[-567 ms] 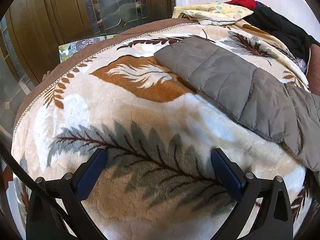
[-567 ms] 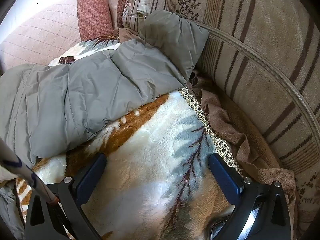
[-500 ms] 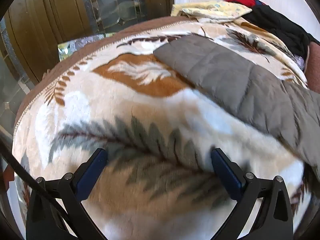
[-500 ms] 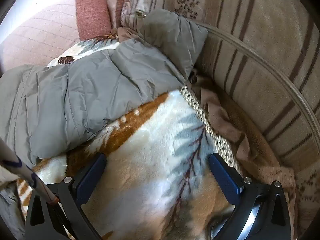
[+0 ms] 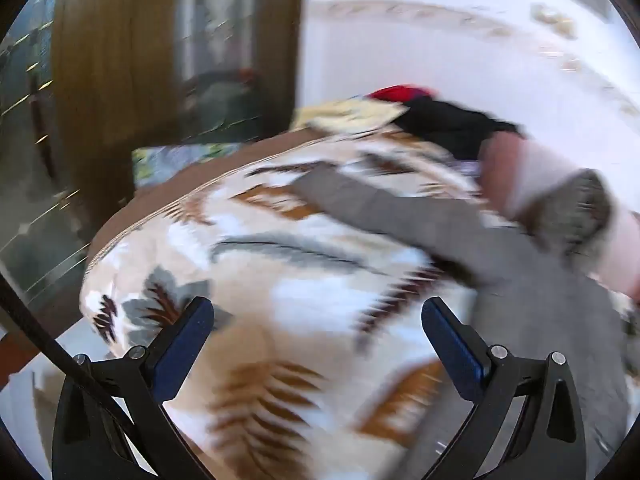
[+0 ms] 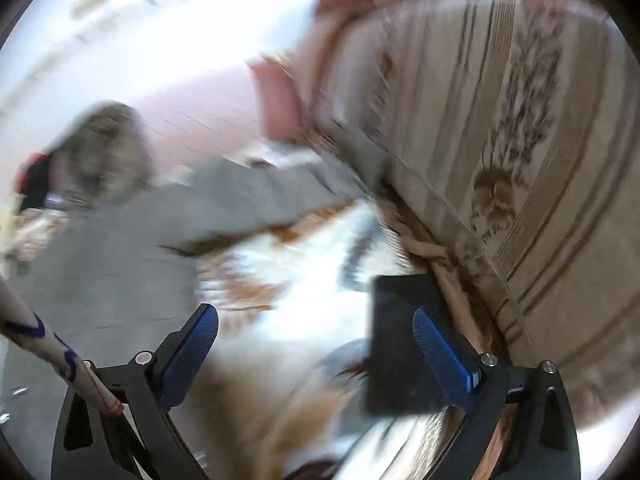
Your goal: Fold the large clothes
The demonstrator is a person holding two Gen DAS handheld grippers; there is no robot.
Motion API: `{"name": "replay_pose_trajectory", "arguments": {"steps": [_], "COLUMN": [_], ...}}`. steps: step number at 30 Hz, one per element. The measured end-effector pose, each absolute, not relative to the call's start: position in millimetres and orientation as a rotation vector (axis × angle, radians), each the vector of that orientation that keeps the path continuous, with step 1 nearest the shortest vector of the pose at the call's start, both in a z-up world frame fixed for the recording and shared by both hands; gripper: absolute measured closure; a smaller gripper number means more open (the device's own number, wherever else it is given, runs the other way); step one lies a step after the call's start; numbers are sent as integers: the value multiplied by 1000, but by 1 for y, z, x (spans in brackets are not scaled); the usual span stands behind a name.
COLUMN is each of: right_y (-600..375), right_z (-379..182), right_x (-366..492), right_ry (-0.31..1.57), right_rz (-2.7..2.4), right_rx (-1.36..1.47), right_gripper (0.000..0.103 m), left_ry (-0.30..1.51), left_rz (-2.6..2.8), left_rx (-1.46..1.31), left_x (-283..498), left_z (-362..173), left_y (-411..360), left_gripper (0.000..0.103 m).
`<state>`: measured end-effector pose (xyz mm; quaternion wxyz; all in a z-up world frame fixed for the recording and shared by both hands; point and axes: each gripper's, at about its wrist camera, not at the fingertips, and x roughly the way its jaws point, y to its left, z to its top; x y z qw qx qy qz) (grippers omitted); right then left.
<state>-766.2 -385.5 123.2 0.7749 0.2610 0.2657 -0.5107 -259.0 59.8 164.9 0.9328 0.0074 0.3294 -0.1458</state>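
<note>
A grey quilted jacket (image 5: 452,228) lies spread on a leaf-patterned plush blanket (image 5: 288,292); its fur-trimmed hood (image 5: 576,200) shows at the right. In the right wrist view the same jacket (image 6: 168,232) stretches toward the sofa back, its hood (image 6: 104,140) at the left. My left gripper (image 5: 316,340) hangs open above the blanket, well short of the jacket sleeve. My right gripper (image 6: 316,344) is open too, over the blanket beside the jacket body. Nothing sits between either pair of fingers. Both views are blurred by motion.
A striped sofa back (image 6: 500,120) rises at the right, with a dark flat rectangle (image 6: 404,344) on the blanket near it. A pile of black, red and yellow clothes (image 5: 420,116) lies at the far end. Wooden doors with glass (image 5: 120,60) stand beyond the blanket's edge.
Both grippers have pulled back and up from the blanket, so more of the room, the jacket's hood and the dark rectangle came into view. Jaws stayed wide.
</note>
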Motion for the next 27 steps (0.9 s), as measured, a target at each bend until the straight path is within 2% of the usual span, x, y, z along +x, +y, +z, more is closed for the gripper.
{"name": "replay_pose_trajectory", "arguments": {"steps": [5,9,12,16,21,27], "right_y": [-303,-244,-196,-160,-152,-152], "right_z": [164,187,194,169,144,150], "right_x": [-745,-712,-683,-666,-647,-642], "right_ry": [387,365,370,392,515,518], "right_rz": [-883,-753,-786,-781,-785,-792], "right_rx": [544,478,420,428,400,413], "right_gripper": [1,1,0,0,0,0], "left_ry": [576,547,534,523,561,559], "left_rz": [-470,-556,-568,-580,-578,-572], "left_rx": [49,81,84,191,209,223], "left_x": [-357,-428,-460,-480,-476,-475], "left_z": [199,212,203,185,175,170], "left_y": [8,-22,-35,-53,-48,-44], "left_gripper": [0,0,0,0,0,0]}}
